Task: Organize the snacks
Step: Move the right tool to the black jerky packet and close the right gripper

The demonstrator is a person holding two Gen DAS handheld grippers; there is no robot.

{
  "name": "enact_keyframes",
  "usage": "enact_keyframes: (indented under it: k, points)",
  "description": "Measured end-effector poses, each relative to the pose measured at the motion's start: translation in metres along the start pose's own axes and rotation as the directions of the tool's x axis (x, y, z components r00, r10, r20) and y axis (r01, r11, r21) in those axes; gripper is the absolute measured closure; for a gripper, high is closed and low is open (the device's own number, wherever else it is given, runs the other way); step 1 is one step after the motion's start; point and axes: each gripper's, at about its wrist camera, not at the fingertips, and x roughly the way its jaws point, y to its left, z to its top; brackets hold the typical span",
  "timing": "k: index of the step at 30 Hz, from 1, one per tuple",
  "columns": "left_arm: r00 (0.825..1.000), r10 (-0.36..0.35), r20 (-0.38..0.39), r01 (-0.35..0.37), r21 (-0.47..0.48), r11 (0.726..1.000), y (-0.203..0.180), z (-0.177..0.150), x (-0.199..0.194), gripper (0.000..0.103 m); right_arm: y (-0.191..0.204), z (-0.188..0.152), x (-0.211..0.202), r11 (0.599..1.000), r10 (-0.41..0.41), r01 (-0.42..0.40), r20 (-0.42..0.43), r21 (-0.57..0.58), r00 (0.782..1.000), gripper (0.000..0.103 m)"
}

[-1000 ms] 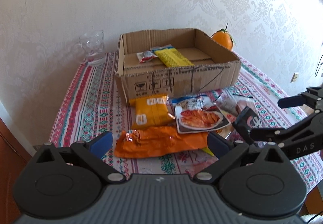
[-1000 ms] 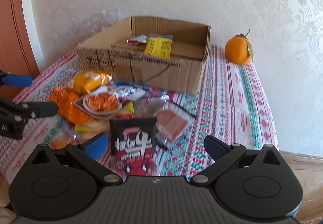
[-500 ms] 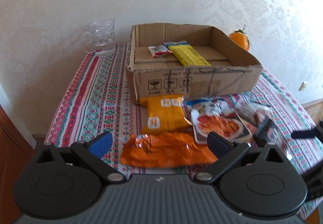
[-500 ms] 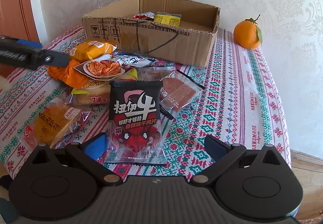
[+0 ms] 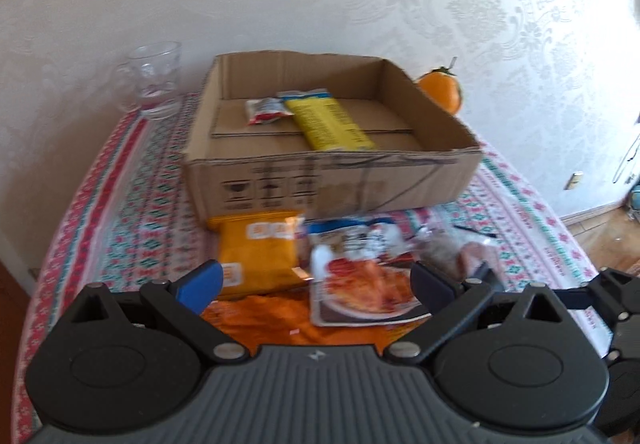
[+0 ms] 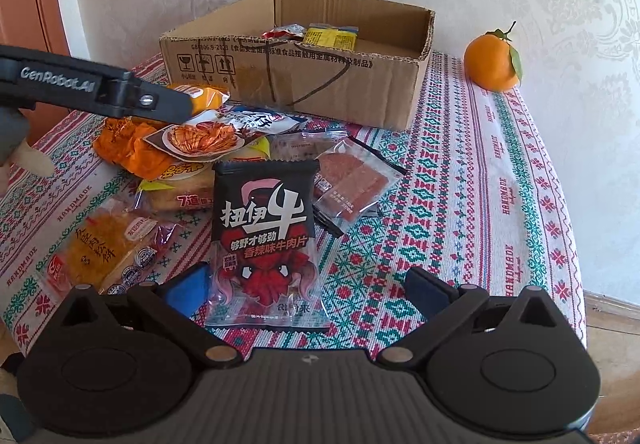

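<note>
An open cardboard box (image 5: 332, 172) holds a yellow packet (image 5: 328, 120) and a small red packet (image 5: 264, 110). Loose snacks lie in front of it: a yellow-orange pack (image 5: 258, 256), a picture pouch (image 5: 364, 280) and an orange bag (image 5: 260, 320). My left gripper (image 5: 316, 286) hovers open over this pile, holding nothing. In the right wrist view a black beef-jerky packet (image 6: 266, 240) lies flat on the cloth. Its lower end sits between the spread fingers of my open right gripper (image 6: 308, 289). One of the left gripper's fingers (image 6: 160, 104) reaches in above the pile.
A whole orange (image 6: 494, 62) sits right of the box (image 6: 296, 72) near the wall. A glass mug (image 5: 156, 80) stands at the back left. A bread packet (image 6: 100, 244) and a clear packet of brown slices (image 6: 352, 180) flank the black packet. The table edge (image 6: 576, 244) runs along the right.
My left gripper has moved forward and down over the snack pile toward the box. The right gripper has come closer to the black packet, which now lies between its fingers.
</note>
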Motion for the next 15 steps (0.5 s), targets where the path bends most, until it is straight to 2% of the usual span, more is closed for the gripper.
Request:
enact_keyframes:
  k: [8,12,15]
  points:
    - [0.999,-0.031,0.014,0.031,0.024,0.999,-0.026,0.009,0.011,0.008,-0.003,-0.004,-0.002,0.999,0.023,-0.023,0.016,-0.023,1.000,0.000]
    - [0.999,-0.033,-0.007,0.033,0.033,0.999,-0.035,0.013,0.024,0.024,-0.004,-0.001,-0.003,0.998,0.044,-0.044,-0.003,-0.043,0.999,0.000]
    - [1.000,-0.004,-0.030,0.005,0.033,0.999,-0.037,0.013,0.035,0.025,-0.002,0.000,-0.003,0.995,0.072,-0.073,-0.004,-0.075,0.997,0.000]
